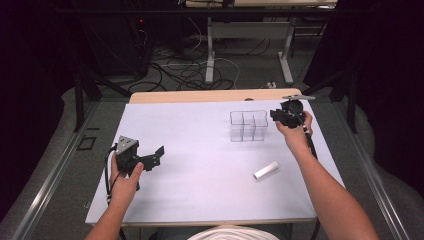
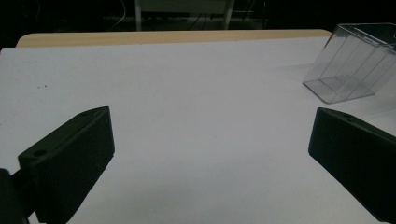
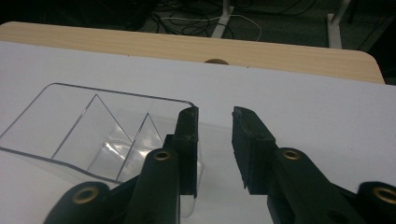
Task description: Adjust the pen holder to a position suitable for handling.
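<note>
The right gripper point(image 1: 278, 115) hovers just right of the clear divided box point(image 1: 248, 125) at the far right of the bench point(image 1: 200, 190), its jaws narrow and empty, perhaps to take the box wall. The left gripper point(image 1: 152, 159) waits near left, jaws wide and empty; a white tube point(image 1: 265, 170) lies nearer.

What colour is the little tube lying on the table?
White; the tube shows best in the high view.

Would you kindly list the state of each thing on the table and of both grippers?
Clear organizer: upright, compartments empty.
White tube: lying on its side, untouched.
Left gripper: jaws wide open, nothing between them.
Right gripper: jaws narrowly apart beside the organizer's corner, nothing between them.
</note>
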Demonstrator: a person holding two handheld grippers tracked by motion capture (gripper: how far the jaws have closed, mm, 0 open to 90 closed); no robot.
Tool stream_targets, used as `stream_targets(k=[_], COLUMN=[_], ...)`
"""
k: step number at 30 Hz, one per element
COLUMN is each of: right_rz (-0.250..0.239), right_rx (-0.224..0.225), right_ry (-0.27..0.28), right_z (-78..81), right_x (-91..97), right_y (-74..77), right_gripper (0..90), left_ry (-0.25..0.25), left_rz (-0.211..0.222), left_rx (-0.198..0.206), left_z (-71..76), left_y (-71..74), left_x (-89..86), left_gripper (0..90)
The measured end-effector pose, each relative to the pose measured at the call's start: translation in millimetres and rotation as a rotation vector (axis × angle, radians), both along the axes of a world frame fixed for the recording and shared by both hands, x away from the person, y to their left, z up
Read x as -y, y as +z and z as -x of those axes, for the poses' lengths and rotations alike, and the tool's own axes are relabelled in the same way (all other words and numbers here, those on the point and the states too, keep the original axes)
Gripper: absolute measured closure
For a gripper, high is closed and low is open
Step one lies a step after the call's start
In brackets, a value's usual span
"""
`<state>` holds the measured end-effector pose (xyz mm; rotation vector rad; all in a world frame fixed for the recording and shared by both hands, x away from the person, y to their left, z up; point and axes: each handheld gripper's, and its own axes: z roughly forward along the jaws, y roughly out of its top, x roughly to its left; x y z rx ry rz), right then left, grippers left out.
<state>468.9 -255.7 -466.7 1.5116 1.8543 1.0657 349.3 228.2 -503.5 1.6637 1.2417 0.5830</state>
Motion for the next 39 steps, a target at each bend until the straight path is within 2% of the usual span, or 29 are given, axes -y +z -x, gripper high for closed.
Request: stream_targets(k=[9,13,28,39], right_rz=[0.024,0.04,0.051,0.045], right_rx=[0.0,-0.028,-0.077,-0.084], right_ry=[-0.014,-0.011,-0.006,-0.008], right_z=[-10.7,-14.2,-19.5,-18.3], right_x=[-7.5,-7.6,-15.0,-18.1], right_y=[-11.1,-16.5,-28.0,-30.4], right_gripper=[85.3,89.5,90.0,90.0], left_ry=[-0.004,-0.004,-0.003,-0.001], left_rz=[-0.007,-0.007,-0.012,-0.01], left_rx=[0.0,-0.003,-0.002,-0.002], left_z=[-0.4,-0.6,-0.9,-1.1], left_y=[-1.0,-1.5,-2.4,-2.4], left_x=[0.9,0.9,0.3,0.4], left_gripper=[0.4,0.4,0.4,0.4])
